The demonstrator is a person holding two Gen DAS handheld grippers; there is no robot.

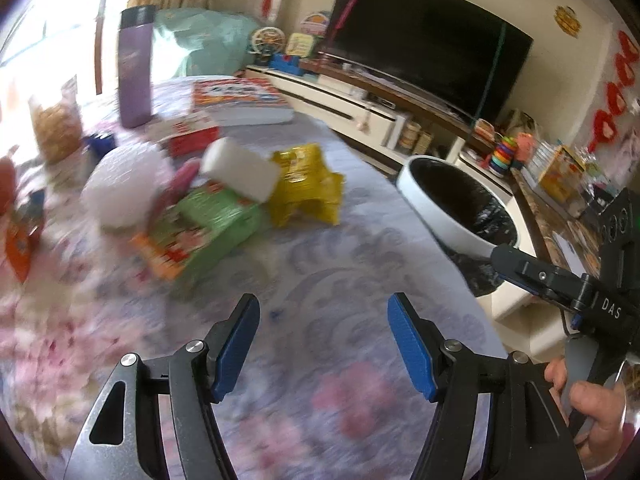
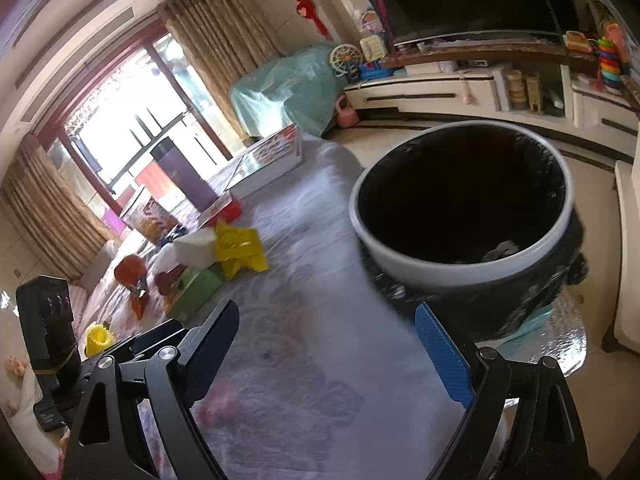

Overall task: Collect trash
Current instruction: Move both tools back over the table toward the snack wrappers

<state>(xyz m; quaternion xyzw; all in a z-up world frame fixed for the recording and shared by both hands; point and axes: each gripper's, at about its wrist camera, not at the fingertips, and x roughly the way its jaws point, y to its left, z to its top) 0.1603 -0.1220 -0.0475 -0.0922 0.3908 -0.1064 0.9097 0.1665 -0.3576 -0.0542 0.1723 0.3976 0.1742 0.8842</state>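
Above the table [image 1: 360, 248], both grippers, left [image 1: 322, 344] and right [image 2: 340, 354], tilt downward, jaws apart and empty; the white block [image 1: 240, 174] lies slantwise across the wrappers.

Left gripper [image 1: 322, 342] poised over a floral tablecloth [image 1: 320, 264], blue-padded jaws apart with nothing between. Ahead, toward the table's left side: yellow wrapper [image 1: 308, 186], white block [image 1: 240, 174] atop a green box [image 1: 208, 220]. Farther back, purple flask [image 1: 135, 68] upright beside a book [image 1: 240, 100]. Off the right edge, black-lined bin [image 1: 460, 208]; right gripper [image 1: 500, 258] reaching in beside it.
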